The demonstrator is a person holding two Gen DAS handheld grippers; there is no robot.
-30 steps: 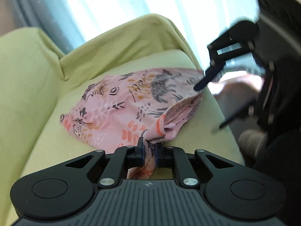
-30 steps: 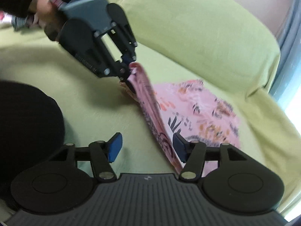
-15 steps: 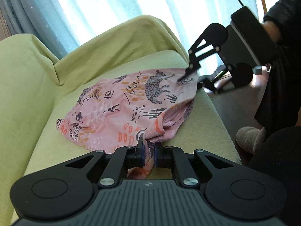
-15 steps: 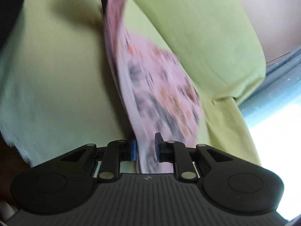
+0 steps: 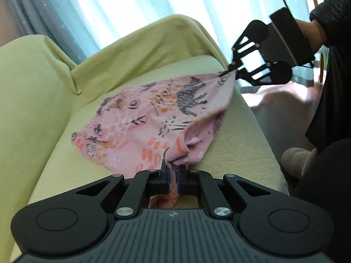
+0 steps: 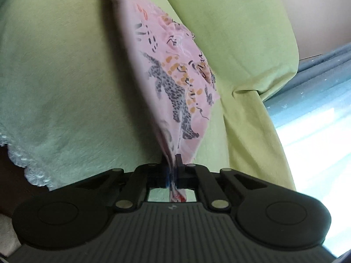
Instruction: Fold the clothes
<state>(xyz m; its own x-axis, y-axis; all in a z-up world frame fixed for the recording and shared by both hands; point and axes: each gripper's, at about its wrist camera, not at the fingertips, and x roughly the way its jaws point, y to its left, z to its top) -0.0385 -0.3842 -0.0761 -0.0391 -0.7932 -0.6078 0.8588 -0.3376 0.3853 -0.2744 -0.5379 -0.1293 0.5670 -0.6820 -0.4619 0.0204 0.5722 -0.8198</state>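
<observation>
A pink garment [image 5: 153, 120] printed with grey animals and orange marks lies on the green sofa seat [image 5: 239, 135]. My left gripper [image 5: 173, 175] is shut on its near bunched corner. At the seat's front right edge, my right gripper [image 5: 232, 73] pinches the far corner and holds it lifted off the cushion. In the right wrist view the garment [image 6: 173, 83] stretches away from my right gripper [image 6: 172, 173], which is shut on its edge. The cloth hangs taut between the two grips, and its far end runs out of the top of that view.
The sofa backrest [image 5: 28, 87] and armrest [image 5: 153, 43] close in the left and far sides. A bright window with curtains [image 5: 131, 6] is behind. A person's sleeve [image 5: 331, 6], dark leg [image 5: 324, 175] and slipper [image 5: 296, 160] are at right. A white lace-edged cloth [image 6: 26, 166] lies lower left.
My right gripper went from open beside the garment to shut on its far corner and has lifted that corner. My left gripper has kept its grip on the near corner.
</observation>
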